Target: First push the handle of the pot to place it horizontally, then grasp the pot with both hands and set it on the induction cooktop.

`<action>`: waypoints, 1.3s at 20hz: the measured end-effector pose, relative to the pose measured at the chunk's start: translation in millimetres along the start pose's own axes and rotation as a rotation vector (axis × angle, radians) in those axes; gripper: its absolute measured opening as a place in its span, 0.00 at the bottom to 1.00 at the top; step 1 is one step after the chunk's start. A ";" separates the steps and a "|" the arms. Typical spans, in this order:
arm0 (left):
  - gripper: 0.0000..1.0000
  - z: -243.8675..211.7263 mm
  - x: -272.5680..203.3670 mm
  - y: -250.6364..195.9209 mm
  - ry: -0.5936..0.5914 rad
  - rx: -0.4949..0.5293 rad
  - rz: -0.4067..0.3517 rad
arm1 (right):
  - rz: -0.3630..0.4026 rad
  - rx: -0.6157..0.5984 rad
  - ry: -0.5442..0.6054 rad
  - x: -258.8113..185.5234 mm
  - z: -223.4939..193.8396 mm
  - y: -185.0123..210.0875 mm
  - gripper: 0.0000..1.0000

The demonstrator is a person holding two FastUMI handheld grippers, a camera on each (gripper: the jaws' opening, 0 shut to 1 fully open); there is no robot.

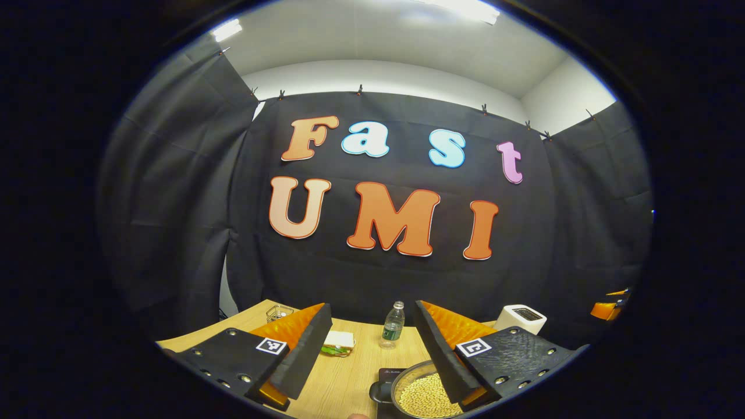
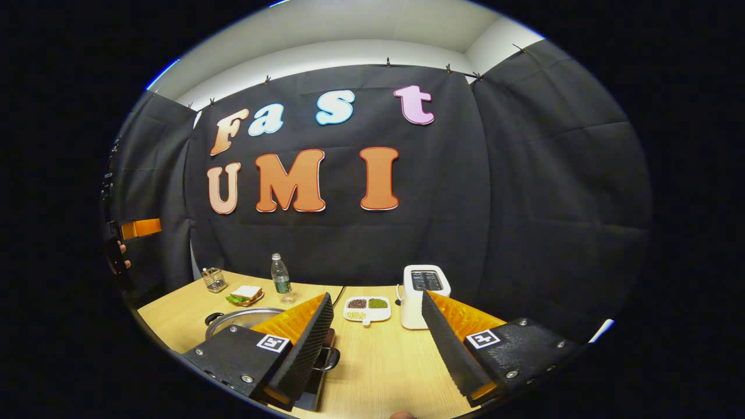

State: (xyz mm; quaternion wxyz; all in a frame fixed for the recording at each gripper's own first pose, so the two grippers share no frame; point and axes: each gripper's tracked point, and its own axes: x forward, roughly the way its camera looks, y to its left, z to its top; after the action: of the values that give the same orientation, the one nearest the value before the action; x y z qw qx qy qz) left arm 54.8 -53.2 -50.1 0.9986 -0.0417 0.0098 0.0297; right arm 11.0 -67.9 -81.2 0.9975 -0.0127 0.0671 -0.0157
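Left gripper view: both grippers, left gripper & right gripper, are held wide w/ nothing gripped above the bean-filled pot; handle push judged pending.

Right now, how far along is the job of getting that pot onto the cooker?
It looks nearly or fully done. The round metal pot of pale beans seems to sit on the flat black induction cooktop, though claw fingers hide much of both. Nothing is in hand: the left claw and the right claw are both open, holding nothing. What is left is, at most, checking that the pot sits squarely.
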 end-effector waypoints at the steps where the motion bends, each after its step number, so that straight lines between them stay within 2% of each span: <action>1: 0.90 -3.3 0.0 1.7 0.000 0.002 0.012 | 0.014 -0.005 -0.005 2.1 -1.4 2.9 0.95; 4: 0.89 -10.2 -2.3 -0.2 -0.007 -0.029 0.043 | 0.030 -0.042 -0.009 8.1 -8.9 4.3 0.95; 8: 0.89 -7.5 -1.8 12.2 -0.030 -0.022 0.077 | 0.059 -0.011 0.001 14.7 -19.3 9.8 0.95; 9: 0.89 -9.0 -2.3 12.4 -0.030 -0.019 0.081 | 0.054 -0.014 0.005 17.3 -22.5 7.9 0.95; 10: 0.89 -9.8 -1.7 12.3 -0.027 -0.012 0.082 | 0.049 -0.014 0.007 18.8 -24.4 5.6 1.00; 11: 0.89 -12.5 -0.2 13.8 -0.024 -0.002 0.088 | 0.049 -0.008 0.008 19.9 -25.2 5.8 0.95; 21: 0.89 -46.1 7.8 27.2 0.062 -0.012 0.117 | 0.050 -0.004 0.002 22.4 -25.4 1.3 0.95; 26: 0.90 -47.7 7.0 28.2 0.068 -0.008 0.121 | 0.023 0.004 -0.007 24.7 -22.3 -10.3 0.95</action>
State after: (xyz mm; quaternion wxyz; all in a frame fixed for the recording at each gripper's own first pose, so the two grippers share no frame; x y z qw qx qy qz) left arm 59.2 -28.7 -100.0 0.9939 -0.0459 0.0463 0.0886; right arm 32.2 -79.5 -106.3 0.9979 -0.0097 0.0638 -0.0044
